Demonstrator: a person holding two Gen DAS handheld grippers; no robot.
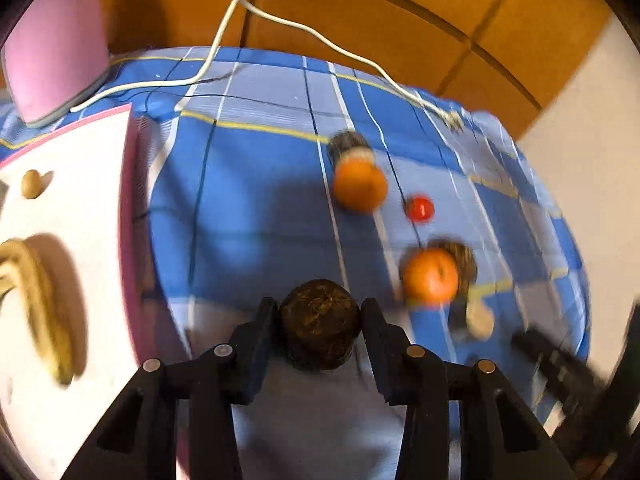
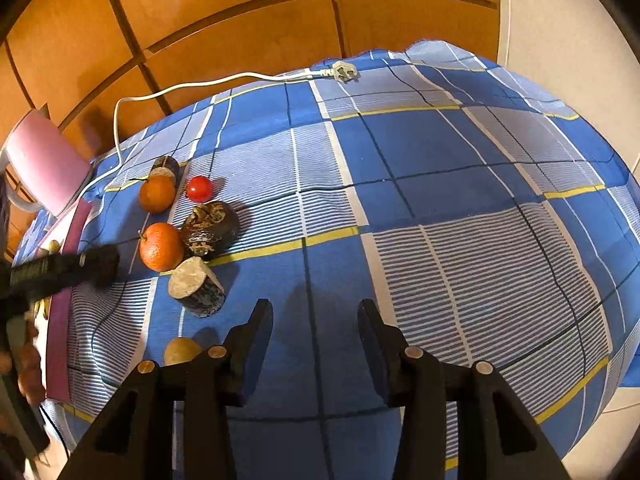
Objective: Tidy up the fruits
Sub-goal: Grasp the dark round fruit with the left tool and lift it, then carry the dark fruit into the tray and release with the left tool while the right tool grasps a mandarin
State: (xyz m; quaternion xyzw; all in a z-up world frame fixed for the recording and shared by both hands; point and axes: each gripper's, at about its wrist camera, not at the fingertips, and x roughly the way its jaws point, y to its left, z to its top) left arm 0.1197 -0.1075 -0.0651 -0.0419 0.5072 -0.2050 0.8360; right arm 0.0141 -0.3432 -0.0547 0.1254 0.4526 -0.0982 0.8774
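Note:
My left gripper (image 1: 320, 320) is shut on a dark brown round fruit (image 1: 318, 330), held above the blue checked cloth beside the white tray (image 1: 80, 200), which holds a banana (image 1: 36, 300) and a small tan fruit (image 1: 32, 184). On the cloth lie two oranges (image 2: 157, 193) (image 2: 161, 246), a red tomato (image 2: 199, 189), a dark wrinkled fruit (image 2: 210, 229), a cut dark piece with a pale face (image 2: 196, 286) and a small tan fruit (image 2: 182, 351). My right gripper (image 2: 316, 320) is open and empty over the cloth, right of the fruits. The left gripper (image 2: 96, 264) shows at the left of the right wrist view.
A pink appliance (image 2: 44, 160) stands at the table's far left, its white cable and plug (image 2: 344, 71) lying along the back edge. Orange wooden panels stand behind. The blue checked cloth (image 2: 440, 200) covers the table.

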